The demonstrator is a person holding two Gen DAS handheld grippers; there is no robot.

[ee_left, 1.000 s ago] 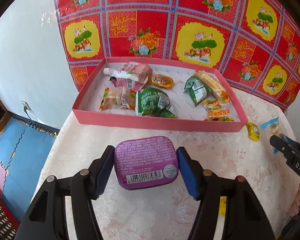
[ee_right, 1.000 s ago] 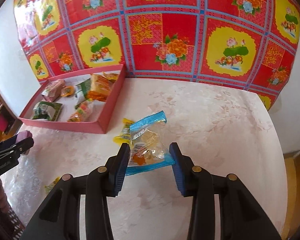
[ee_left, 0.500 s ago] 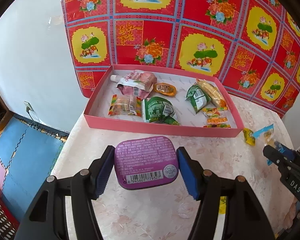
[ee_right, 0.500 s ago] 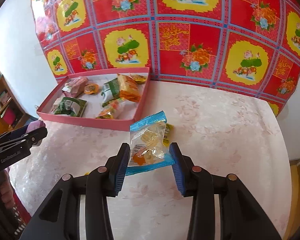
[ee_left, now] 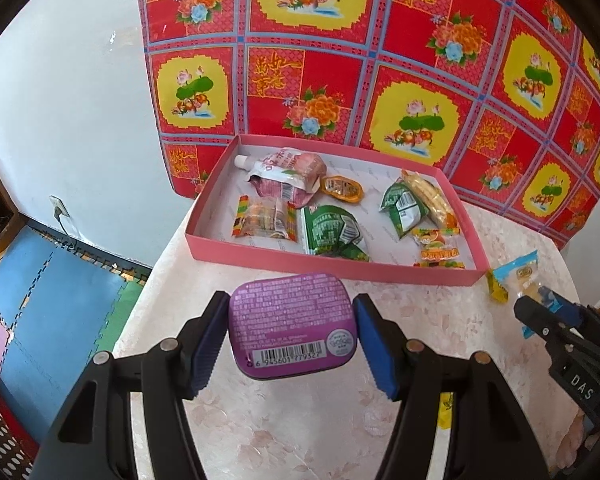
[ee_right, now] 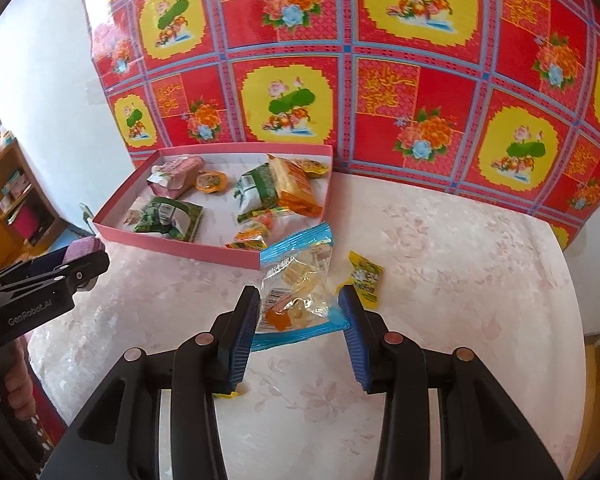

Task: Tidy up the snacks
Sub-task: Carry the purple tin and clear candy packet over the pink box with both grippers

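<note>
Purple tin [ee_left: 293, 325], rigid and slick, clamped flat-sided in left gripper [ee_left: 290, 340] at lower centre, short of pink tray [ee_left: 332, 270]. Crinkly clear candy bag [ee_right: 296, 296], light and crushable, pinched at its lower half by right gripper [ee_right: 300, 334], lower centre.

1. My left camera sits on my left claw [ee_left: 292, 336] and looks along its two fingers, down at the table [ee_left: 300, 432], close up.
2. It faces the pink box [ee_left: 332, 267] and the red flowered cloth [ee_left: 380, 60] behind it.
3. My right camera sits on my right claw [ee_right: 298, 322], looking forward and down too.
4. Both cameras see the pink box [ee_right: 180, 242], the cloth [ee_right: 380, 80], the table [ee_right: 460, 240] and each other's claw.
</note>
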